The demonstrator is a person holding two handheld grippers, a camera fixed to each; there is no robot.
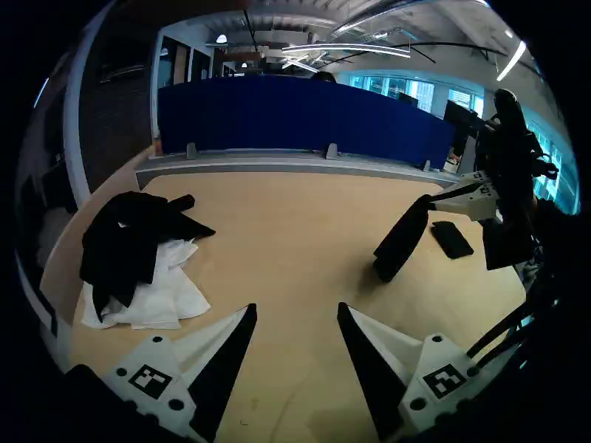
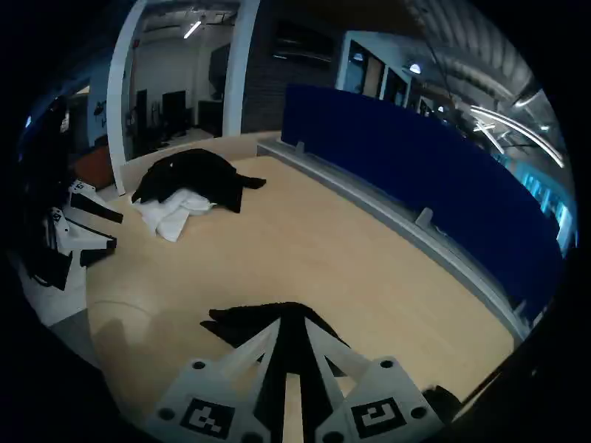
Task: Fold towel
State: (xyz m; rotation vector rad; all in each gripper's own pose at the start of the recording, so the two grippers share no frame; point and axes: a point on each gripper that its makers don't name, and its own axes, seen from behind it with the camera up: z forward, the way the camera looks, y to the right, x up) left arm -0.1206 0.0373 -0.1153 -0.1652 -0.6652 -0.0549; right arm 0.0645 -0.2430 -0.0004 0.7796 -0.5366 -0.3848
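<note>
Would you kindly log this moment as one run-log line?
left gripper: open above table | right gripper: shut on black towel | cloth pile: black and white, on table

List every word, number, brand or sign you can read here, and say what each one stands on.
No readable text anywhere.
Black-and-white square markers on the left gripper and right gripper: coded patterns, no letters or numbers.
Black towel in the right gripper's shut jaws: no tag or print visible.
Blue fabric divider panel: blank.
</note>
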